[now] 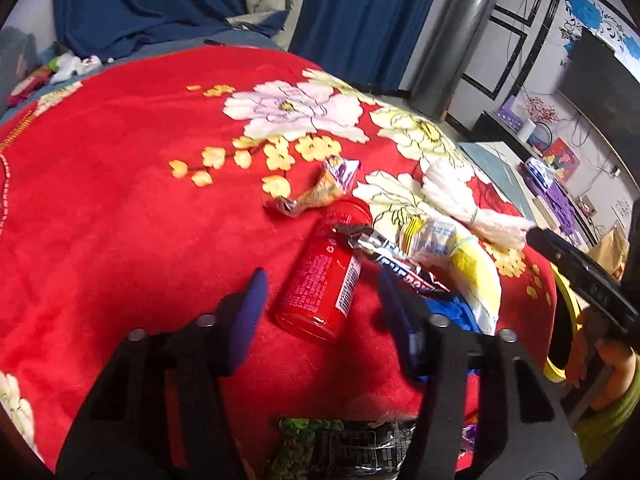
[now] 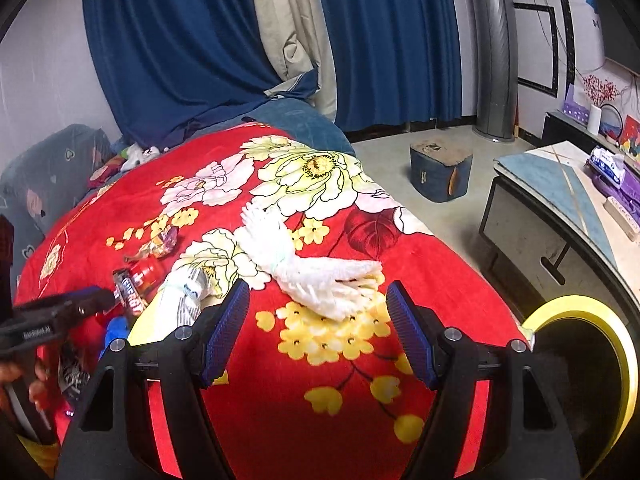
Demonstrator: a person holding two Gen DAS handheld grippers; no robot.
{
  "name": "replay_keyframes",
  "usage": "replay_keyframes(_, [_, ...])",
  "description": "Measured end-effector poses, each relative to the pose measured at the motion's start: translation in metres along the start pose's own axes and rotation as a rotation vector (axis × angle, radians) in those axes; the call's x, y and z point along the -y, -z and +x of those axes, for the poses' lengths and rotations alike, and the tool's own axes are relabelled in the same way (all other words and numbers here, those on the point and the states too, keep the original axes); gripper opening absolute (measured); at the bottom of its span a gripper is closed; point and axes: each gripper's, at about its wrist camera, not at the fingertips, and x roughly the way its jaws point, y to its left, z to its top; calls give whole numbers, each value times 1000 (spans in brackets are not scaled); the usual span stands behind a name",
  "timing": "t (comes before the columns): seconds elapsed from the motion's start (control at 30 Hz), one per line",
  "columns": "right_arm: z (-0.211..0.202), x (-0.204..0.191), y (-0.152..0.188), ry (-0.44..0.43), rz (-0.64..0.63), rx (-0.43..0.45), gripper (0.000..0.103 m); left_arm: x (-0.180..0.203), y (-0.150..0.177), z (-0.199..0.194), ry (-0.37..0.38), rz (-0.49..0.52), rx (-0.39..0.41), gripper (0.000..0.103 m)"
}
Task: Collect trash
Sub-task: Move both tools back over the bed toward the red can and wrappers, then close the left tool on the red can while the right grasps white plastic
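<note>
My left tongs (image 1: 320,312) gape wide over the red flowered blanket (image 1: 120,220), holding nothing; the red can (image 1: 320,276) lies on its side between their blue pads. Just right of it a dark snack wrapper (image 1: 396,260) rests against a yellow-and-white packet (image 1: 460,264). Past the can's far end sits a crumpled gold wrapper (image 1: 320,194). My right tongs (image 2: 318,336) are also spread and hold nothing, and just ahead lies a white yarn bundle (image 2: 320,272). A yellow-rimmed bin (image 2: 592,344) stands off their right.
</note>
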Motion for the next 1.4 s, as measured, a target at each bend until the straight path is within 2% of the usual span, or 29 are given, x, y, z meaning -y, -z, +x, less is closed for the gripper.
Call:
replay_keyframes(0.1, [9, 3, -3, -3, 14, -12, 68, 1, 2, 6, 7, 4, -22, 34])
replay_keyframes(0.2, [18, 6, -4, -10, 27, -36, 58, 1, 4, 10, 14, 4, -37, 33])
replay_keyframes(0.3, [26, 8, 0, -27, 41, -72, 45, 0, 4, 12, 25, -4, -42, 33])
replay_keyframes(0.37, [29, 8, 4, -37, 45, -96, 28, 0, 5, 13, 28, -4, -44, 33])
replay_keyframes(0.47, [27, 9, 12, -49, 51, -106, 17, 2, 6, 13, 27, 3, -48, 32])
replay_keyframes(0.77, [-6, 9, 24, -89, 69, -54, 15, 6, 5, 9, 21, 18, -33, 30])
replay_keyframes(1.07, [-34, 16, 29, -117, 94, -20, 11, 12, -8, -22, 9, 31, 74, 28])
replay_keyframes(1.4, [-56, 15, 27, -133, 96, 19, 11, 23, -20, -59, 46, 28, 180, 28])
